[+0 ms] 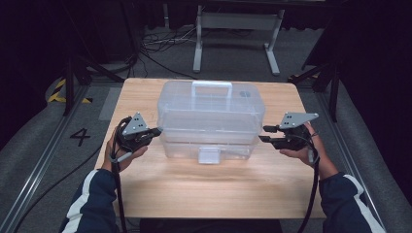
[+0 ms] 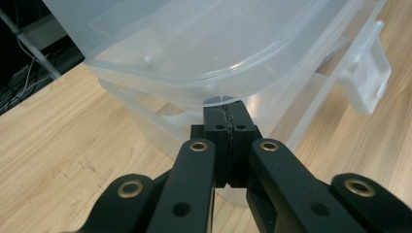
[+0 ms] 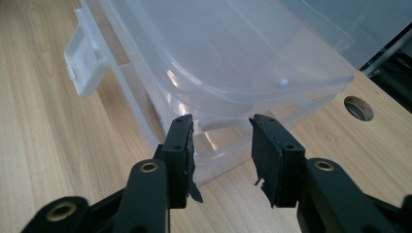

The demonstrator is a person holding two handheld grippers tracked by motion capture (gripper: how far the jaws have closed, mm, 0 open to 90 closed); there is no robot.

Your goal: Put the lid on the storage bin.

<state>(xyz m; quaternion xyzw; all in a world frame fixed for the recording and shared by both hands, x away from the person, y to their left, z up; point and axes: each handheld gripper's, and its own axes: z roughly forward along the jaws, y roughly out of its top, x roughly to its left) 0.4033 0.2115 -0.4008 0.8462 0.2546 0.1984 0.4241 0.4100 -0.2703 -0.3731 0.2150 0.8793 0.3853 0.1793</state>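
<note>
The person's sleeves [image 1: 97, 204] are coming in over the near edge of the tabletop [image 1: 209, 189], one hand at each end of the clear plastic box [image 1: 211, 119], which is sitting in the middle of the wood. At the box's left end the left gripper [image 1: 154, 131] is pointing inward with its fingers [image 2: 227, 128] pressed flat together — nothing is lying between them, and their tips are sitting right under the overhanging rim of the lid [image 2: 204, 58], at the seam above the lower section. At the box's right end the right gripper [image 1: 265, 133] is hovering with its fingers [image 3: 180, 141] standing apart, the corner of the box just ahead of the gap and not pinched. The white latch [image 1: 209, 155] is hanging on the box's near face. On top of the box the carrying handle [image 1: 211, 90] is standing upright. Beyond the box, past the far edge, cables [image 1: 160, 41] are trailing across the grey floor beside a white table frame [image 1: 238, 29].
</note>
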